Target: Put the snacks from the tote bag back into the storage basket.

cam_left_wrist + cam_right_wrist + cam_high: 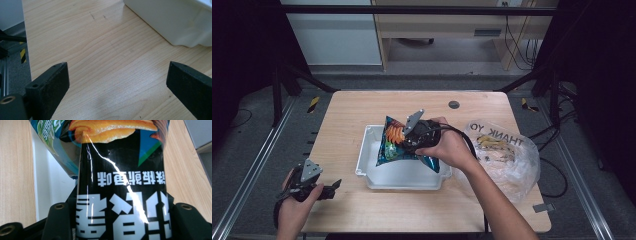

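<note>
Glossy foil catches the light where the right gripper (412, 136) pinches a blue, black and orange crinkly snack bag (398, 145), its jaws pressed onto the bag's black printed panel (122, 202) in the right gripper view. The bag hangs tilted over the white rectangular plastic tray (372, 176), its lower corners seemingly near or inside the tray's walls; whether it rests on the tray floor I cannot tell. The left gripper (319, 187) sits low at the near left corner of the pale wooden surface (347, 107), well apart from the tray, its jaws spread wide with nothing between them, bare wood showing there in the left gripper view. The likeliest trouble, as I judge it, is slip: the foil is slick and air-filled, so a pinch on a puffed panel could slide off, or squeeze hard enough to crush the chips or burst a seam. Released while tilted, the bag could also lean on the tray's rim and tip out rather than settle flat. To the right of the tray lies a crumpled clear plastic carrier bag with black lettering (504, 150), just beside the person's right forearm (492, 200); a sweep that way could drag it. A small dark round grommet (454, 104) sits further back, out of the way.
</note>
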`<state>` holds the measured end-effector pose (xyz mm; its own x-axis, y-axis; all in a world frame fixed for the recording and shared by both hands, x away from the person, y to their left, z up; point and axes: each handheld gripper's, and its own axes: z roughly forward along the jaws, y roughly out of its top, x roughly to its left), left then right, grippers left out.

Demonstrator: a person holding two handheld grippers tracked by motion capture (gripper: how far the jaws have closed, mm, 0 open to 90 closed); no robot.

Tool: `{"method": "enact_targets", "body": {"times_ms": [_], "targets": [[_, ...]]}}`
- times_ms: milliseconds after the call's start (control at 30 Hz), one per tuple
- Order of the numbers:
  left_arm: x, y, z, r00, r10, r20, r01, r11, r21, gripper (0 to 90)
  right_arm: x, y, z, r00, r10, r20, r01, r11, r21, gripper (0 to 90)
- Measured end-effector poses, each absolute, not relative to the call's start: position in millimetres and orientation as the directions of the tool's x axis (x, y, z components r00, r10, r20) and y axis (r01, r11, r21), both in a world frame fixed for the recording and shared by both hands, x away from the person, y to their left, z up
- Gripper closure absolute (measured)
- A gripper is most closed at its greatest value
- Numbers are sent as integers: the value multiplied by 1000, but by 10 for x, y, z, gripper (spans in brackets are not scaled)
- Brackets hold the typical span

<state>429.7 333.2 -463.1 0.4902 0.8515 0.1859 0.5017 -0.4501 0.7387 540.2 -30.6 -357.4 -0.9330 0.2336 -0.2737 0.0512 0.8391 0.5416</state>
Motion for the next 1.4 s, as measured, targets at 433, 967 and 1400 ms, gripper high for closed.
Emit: {"method": "enact_targets", "body": {"times_ms": [433,967,1400], "targets": [[4299,3328,-4633,492,851,185,502,-450,739,42,5442,-309,-3720,-935,247,-257,74,840,537,428],[4304,3330,-4633,490,852,183,501,-447,741,42,5424,-218,-3830,-946,217,-242,57,843,534,427],[4306,3321,-4633,497,848,186,499,-455,738,42,5421,-137,-3934,-955,188,-227,49,860,509,427]]}}
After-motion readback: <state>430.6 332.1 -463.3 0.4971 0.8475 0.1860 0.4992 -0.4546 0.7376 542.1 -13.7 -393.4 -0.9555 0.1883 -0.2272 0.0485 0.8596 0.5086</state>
